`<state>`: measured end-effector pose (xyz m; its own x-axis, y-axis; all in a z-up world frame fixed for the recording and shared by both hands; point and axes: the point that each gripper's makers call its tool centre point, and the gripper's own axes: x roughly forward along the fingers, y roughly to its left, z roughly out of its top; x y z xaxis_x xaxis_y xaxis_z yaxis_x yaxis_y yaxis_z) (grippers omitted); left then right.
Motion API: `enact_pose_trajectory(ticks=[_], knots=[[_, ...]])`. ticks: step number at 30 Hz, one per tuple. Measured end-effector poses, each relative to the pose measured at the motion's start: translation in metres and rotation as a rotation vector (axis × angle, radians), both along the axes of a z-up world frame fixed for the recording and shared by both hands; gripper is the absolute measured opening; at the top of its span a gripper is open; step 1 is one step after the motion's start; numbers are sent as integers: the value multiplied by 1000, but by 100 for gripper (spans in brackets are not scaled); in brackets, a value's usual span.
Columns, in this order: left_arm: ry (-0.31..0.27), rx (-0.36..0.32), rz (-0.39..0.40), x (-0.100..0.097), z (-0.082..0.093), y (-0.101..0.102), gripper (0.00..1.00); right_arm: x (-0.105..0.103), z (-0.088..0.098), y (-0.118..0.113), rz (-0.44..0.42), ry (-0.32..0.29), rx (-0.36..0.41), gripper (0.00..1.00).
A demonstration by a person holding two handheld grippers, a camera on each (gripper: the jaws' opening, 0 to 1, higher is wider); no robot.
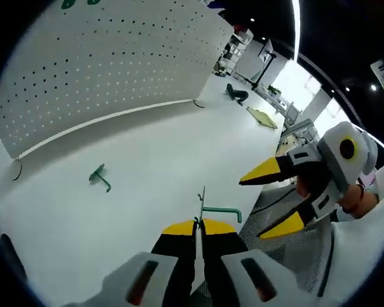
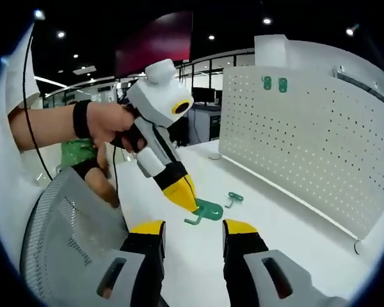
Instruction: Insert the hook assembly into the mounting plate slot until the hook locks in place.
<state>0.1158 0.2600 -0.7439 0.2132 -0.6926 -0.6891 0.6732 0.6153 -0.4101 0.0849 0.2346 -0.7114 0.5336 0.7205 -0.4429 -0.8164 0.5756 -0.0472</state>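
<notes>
My left gripper [image 1: 198, 225] is shut on a green hook piece [image 1: 221, 210], a thin plate seen edge-on with a bent rod sticking out to the right. In the right gripper view the same left gripper [image 2: 184, 192], held by a hand, pinches that flat green piece [image 2: 208, 209] just above the white table. My right gripper [image 2: 193, 227] is open, its yellow tips a short way from the piece, with nothing between them. From the left gripper view, the right gripper [image 1: 273, 198] hangs open at the right. A second green hook [image 1: 100, 178] [image 2: 233, 198] lies loose on the table.
A white pegboard [image 1: 102, 64] [image 2: 307, 128] stands along the table's far side, with two green pieces [image 2: 274, 83] mounted near its top. A grey mesh chair back [image 2: 70, 236] is close on the left. A dark green item [image 1: 237, 94] and a yellowish one [image 1: 262, 116] lie far down the table.
</notes>
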Motion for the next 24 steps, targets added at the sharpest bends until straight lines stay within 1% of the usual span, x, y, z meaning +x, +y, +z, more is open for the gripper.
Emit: enact_pose_trajectory(ticks=[2, 4, 5, 6, 8, 11, 12, 13, 15, 17, 20, 24], knots=[[19, -3, -10, -3, -1, -1, 2, 0, -1, 0, 6, -7, -13, 35], [37, 2, -14, -5, -1, -1, 2, 0, -3, 0, 31, -41, -74, 35], [36, 3, -15, -5, -1, -1, 2, -1, -5, 1, 38, -43, -95, 35], [49, 3, -13, -6, -1, -1, 2, -1, -6, 2, 48, -50, -110, 35], [55, 4, -16, -7, -1, -1, 2, -2, -6, 6, 65, -58, -118, 34], [71, 14, -28, -10, -1, -1, 2, -2, -4, 9, 99, -121, -181, 31], [80, 10, -30, -11, 0, -1, 2, -3, -6, 10, 109, -120, -191, 31], [100, 4, -42, -14, 1, -2, 2, -4, -9, 11, 124, -117, -207, 31], [114, 5, -61, -18, 3, -3, 2, -4, -13, 12, 134, -115, -227, 31], [125, 18, -91, -22, 3, -3, 2, -3, -12, 12, 158, -160, -269, 30], [145, 43, -120, -26, 2, -3, 2, -5, -10, 15, 173, -162, -268, 28], [167, 46, -120, -28, 0, -4, 2, -5, -12, 15, 207, -213, -334, 28]])
